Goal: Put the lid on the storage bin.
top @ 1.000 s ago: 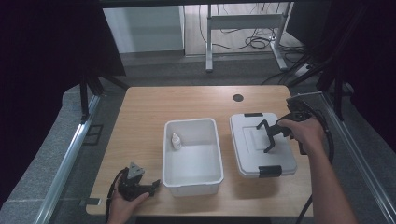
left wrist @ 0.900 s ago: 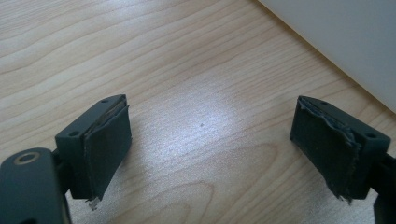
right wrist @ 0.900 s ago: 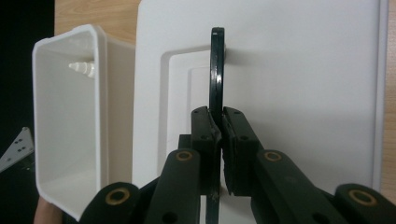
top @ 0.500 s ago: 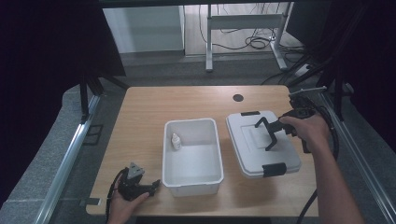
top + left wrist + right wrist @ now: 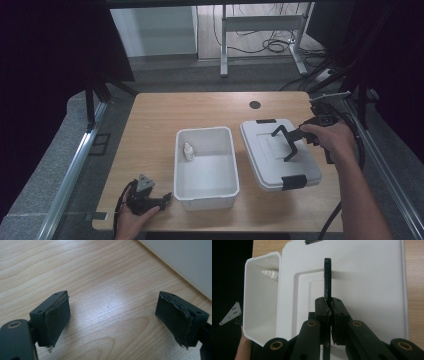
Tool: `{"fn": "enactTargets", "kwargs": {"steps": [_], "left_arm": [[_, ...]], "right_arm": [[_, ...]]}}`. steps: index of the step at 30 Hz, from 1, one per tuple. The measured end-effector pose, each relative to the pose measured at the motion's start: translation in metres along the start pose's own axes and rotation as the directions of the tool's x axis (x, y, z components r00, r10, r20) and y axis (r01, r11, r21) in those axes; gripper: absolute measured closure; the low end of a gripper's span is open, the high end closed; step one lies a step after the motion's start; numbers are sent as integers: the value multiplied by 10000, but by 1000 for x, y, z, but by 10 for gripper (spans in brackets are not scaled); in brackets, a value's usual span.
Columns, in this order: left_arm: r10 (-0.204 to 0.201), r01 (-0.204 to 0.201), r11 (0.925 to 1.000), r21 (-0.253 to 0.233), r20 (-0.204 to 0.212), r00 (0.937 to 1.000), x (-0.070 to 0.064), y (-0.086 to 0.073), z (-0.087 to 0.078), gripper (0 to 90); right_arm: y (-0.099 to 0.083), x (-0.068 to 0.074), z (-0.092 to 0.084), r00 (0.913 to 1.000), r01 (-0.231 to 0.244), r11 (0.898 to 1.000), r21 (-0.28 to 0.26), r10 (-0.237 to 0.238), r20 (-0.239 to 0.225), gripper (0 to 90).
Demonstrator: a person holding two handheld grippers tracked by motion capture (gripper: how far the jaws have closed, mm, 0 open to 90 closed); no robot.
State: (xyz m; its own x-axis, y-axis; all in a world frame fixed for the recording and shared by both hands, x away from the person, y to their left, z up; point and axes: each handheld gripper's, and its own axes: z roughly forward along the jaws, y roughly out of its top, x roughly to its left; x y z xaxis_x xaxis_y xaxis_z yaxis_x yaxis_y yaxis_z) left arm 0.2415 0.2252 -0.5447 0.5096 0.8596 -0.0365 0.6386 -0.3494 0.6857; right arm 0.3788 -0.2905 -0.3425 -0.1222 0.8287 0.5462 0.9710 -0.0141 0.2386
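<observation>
2 white plastic pieces share a pale wood-grain desk (image 5: 200, 107): an open, round-cornered bin (image 5: 205, 167) and, just right of it, a flat rectangular lid (image 5: 277, 150) with black end latches and a recessed centre panel. A small white dropper bottle (image 5: 188, 151) lies inside the bin against its left wall. The right claw (image 5: 329, 307) is clamped shut on the lid's black handle (image 5: 327, 280), a thin flat bar raised upright from the panel, with the bin lying beyond the lid on the claw's far side. The left claw (image 5: 112, 317), held in a hand (image 5: 132, 220) at the desk's near edge, gapes wide over bare wood; its dark rubber pads (image 5: 57, 315) are frayed at the edges, and the bin's smooth white wall stands just beside its right jaw. Compared with 1 second ago, the lid sits skewed, its far end swung toward the bin, and the right hand (image 5: 327, 137) is lower on the desk; the left claw is unmoved.
</observation>
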Motion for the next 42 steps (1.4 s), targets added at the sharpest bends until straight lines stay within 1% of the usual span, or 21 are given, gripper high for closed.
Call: {"fn": "enactTargets", "kwargs": {"steps": [6,13,17,18,20,21,22,24,25,26,27,28,34,35,39,40,41,42], "left_arm": [[1,-1,10000,1,-1,10000,0,0,0,124],[6,-6,10000,4,-1,10000,0,0,0,124],[5,-5,10000,2,0,10000,0,0,0,124],[4,-4,10000,3,2,10000,0,0,0,124],[9,-9,10000,7,2,10000,0,0,0,124],[9,-9,10000,7,2,10000,0,0,0,124],[36,-36,10000,29,6,10000,0,0,0,123],[43,-43,10000,30,9,10000,0,0,0,123],[31,-31,10000,16,5,10000,0,0,0,123],[31,-31,10000,16,5,10000,0,0,0,123],[40,-40,10000,17,9,10000,0,0,0,123],[52,-52,10000,22,13,10000,0,0,0,124],[88,-88,10000,26,42,10000,0,0,0,123],[99,-99,9999,23,48,9999,0,0,-1,124],[135,-135,9999,36,71,9999,-1,-1,-1,124],[135,-135,9999,36,71,9999,-1,-1,-1,124],[152,-152,9999,32,92,9998,-1,-1,-1,124],[152,-152,9999,32,92,9998,-1,-1,-1,124]], "right_arm": [[0,5,-3,9999,117,9999,-16,-117,-108,850],[0,22,-12,9987,441,9990,-91,-444,-250,851],[0,28,-14,9981,553,9984,-104,-556,-257,851],[0,34,-16,9980,576,9983,-98,-578,-271,851],[0,38,-17,9977,604,9981,-79,-606,-294,851],[0,38,-17,9977,604,9981,-79,-606,-294,851],[-1,44,-19,9972,671,9977,-109,-674,-322,851],[-1,46,-19,9970,706,9974,-116,-709,-301,851],[-1,51,-18,9962,794,9968,-109,-798,-359,851],[-1,51,-18,9962,794,9968,-109,-798,-359,851],[-1,54,-17,9961,810,9967,-84,-813,-352,850],[-1,59,-15,9952,883,9961,-50,-885,-408,850],[-1,69,-8,9943,983,9951,63,-980,-429,850],[0,75,-4,9943,997,9949,115,-992,-394,850],[1,87,2,9926,1159,9930,228,-1150,-382,850],[1,87,2,9926,1159,9930,228,-1150,-382,850],[2,93,7,9919,1206,9924,223,-1196,-421,851],[2,93,7,9919,1206,9924,223,-1196,-421,851]]}}
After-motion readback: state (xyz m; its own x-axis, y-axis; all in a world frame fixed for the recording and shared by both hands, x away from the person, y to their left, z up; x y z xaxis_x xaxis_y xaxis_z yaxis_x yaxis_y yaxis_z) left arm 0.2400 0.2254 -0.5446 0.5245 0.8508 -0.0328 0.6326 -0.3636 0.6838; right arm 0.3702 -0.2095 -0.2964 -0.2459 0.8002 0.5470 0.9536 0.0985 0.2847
